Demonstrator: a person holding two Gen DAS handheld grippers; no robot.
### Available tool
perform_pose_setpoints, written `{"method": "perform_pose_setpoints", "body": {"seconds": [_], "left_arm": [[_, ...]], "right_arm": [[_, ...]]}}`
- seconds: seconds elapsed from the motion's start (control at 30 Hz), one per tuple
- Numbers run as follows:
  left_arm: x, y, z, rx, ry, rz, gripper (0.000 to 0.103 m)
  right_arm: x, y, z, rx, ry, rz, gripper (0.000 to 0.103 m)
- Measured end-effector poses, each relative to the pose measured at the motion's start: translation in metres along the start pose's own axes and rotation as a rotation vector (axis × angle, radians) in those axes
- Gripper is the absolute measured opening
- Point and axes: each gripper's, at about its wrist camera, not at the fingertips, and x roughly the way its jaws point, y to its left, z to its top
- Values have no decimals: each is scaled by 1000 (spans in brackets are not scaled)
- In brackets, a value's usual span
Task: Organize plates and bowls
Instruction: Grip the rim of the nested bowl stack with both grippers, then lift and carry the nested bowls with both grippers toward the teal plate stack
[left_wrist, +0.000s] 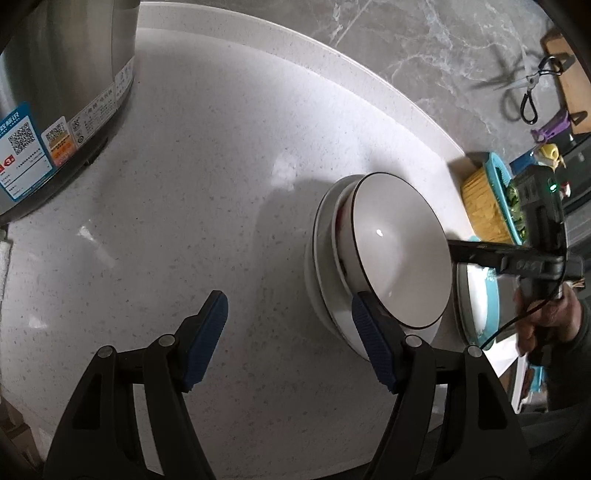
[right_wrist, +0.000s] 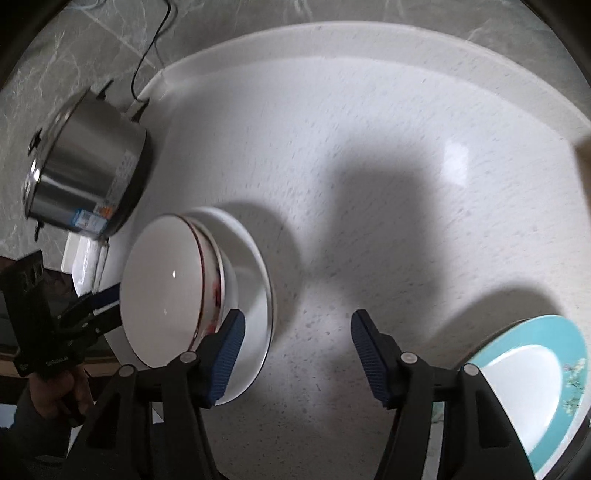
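1. White speckled counter (left_wrist: 207, 177), with a raised lip along its far edge.
2. Steel pot (right_wrist: 88, 173) stands on it at the far left.
3. White plate (right_wrist: 255, 295) sits mid-counter, bowls stacked on top.
4. Teal-rimmed plate (right_wrist: 535, 369) lies to its right, apart.

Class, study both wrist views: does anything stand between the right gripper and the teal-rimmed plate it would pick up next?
Nothing visible does. The right gripper is open over bare countertop, and the teal-rimmed plate lies just to its right with only counter between them. The stack of bowls on the white plate sits on the opposite side.
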Motion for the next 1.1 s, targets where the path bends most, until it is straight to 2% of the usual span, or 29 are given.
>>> {"method": "perform_pose_setpoints", "body": {"seconds": [0.2, 0.57, 0.73, 0.83, 0.97, 1.1], "left_arm": [[2, 0, 0, 22, 13, 39, 65], [19, -3, 3, -14, 70, 47, 65], [31, -6, 5, -44, 89, 36, 53], [39, -9, 7, -46, 79, 19, 47], [48, -7, 11, -62, 51, -3, 47], [53, -8, 15, -37, 30, 9, 47]], "right_arm": [[16, 0, 0, 0, 28, 3, 62], [32, 2, -1, -4, 29, -13, 62], [39, 7, 2, -22, 13, -3, 53], [41, 11, 0, -46, 1, 19, 52], [41, 14, -2, -65, -33, 27, 52], [41, 15, -3, -77, -70, 31, 51]]}}
